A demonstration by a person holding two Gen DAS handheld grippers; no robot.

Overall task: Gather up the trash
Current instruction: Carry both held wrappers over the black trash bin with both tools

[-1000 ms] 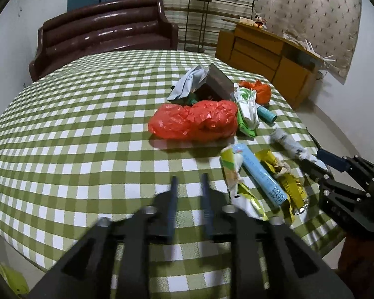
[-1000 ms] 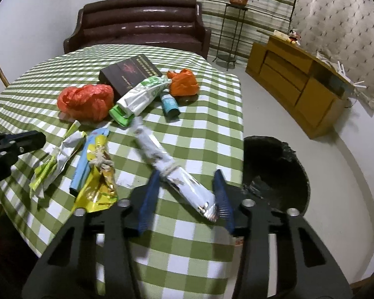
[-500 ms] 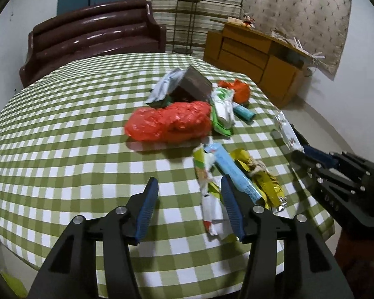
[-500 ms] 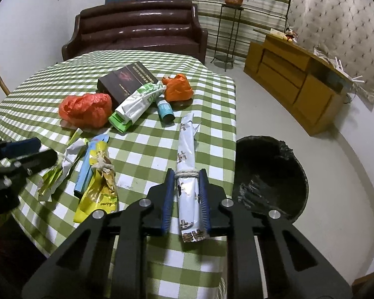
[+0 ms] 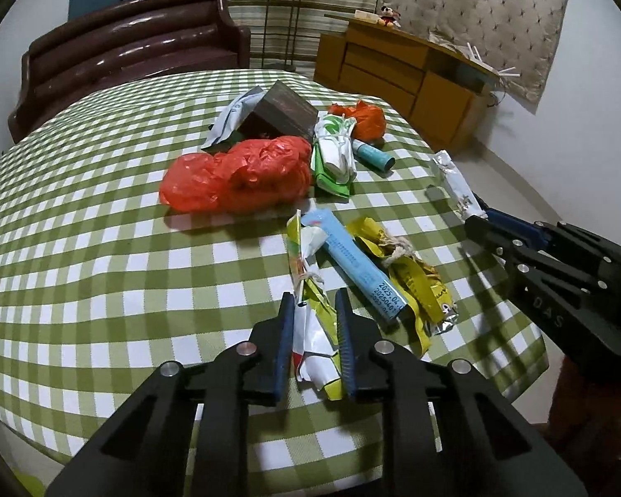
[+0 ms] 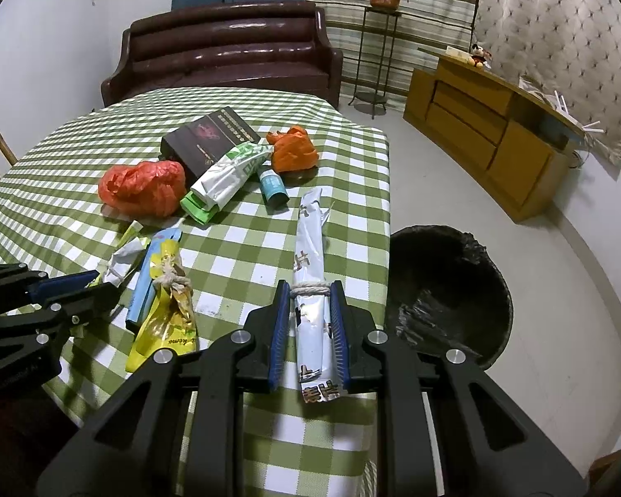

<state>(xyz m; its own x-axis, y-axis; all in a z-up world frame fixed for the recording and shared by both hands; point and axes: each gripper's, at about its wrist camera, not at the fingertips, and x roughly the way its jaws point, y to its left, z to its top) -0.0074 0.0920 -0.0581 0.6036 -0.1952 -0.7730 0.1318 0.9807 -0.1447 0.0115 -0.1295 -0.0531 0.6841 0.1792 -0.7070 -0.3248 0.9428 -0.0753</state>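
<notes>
My right gripper (image 6: 308,290) is shut on a long silver-white wrapper (image 6: 310,248) tied with string, held above the table edge beside the black bin (image 6: 443,290). My left gripper (image 5: 312,302) is closed around a crumpled yellow-green and white wrapper (image 5: 306,285) lying on the checked cloth. A blue tube wrapper (image 5: 352,261) and a yellow wrapper (image 5: 410,273) lie just right of it. The right gripper shows at the right of the left wrist view (image 5: 476,211).
A red plastic bag (image 5: 236,178), dark box (image 5: 277,112), green-white pouch (image 5: 331,157), teal tube (image 5: 372,155) and orange bag (image 5: 364,118) lie farther back. A sofa (image 6: 223,58) and wooden cabinet (image 6: 488,141) stand beyond the table.
My left gripper moved right, opened, then closed around the yellow-green wrapper. My right gripper closed on the silver wrapper and lifted it, turning it lengthwise.
</notes>
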